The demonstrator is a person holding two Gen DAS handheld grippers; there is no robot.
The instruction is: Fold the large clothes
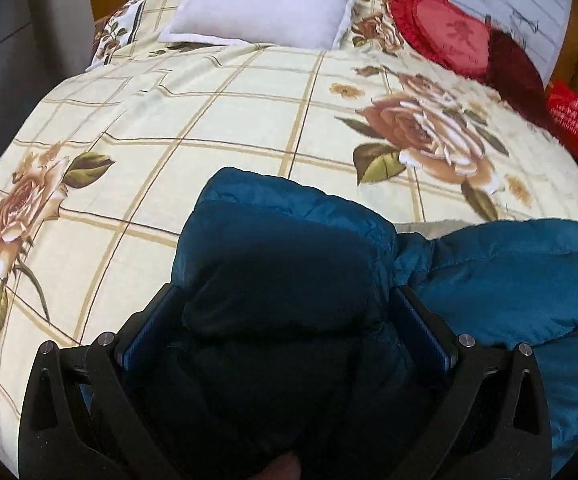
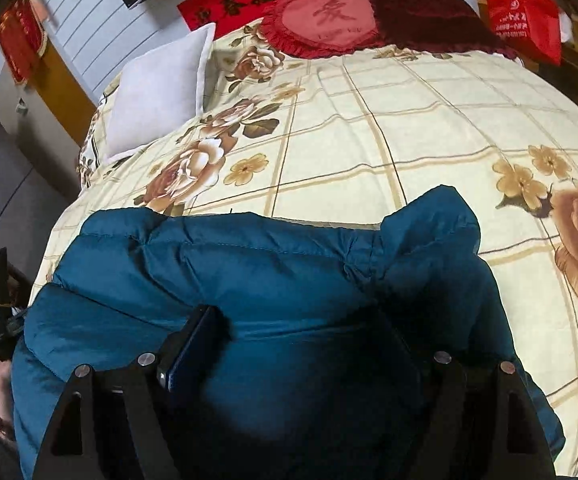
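A teal puffer jacket lies at the near edge of the bed, also seen in the right wrist view. My left gripper is shut on a thick bunch of the jacket, which bulges up between its blue-padded fingers. My right gripper is shut on another bunch of the jacket; its left finger shows and the right one is buried in fabric. Both hold the jacket low over the bed.
The bed has a cream floral checked cover. A white pillow, a red heart cushion and a dark red cushion lie at the head. A red bag sits at the far right. Grey cabinets stand left.
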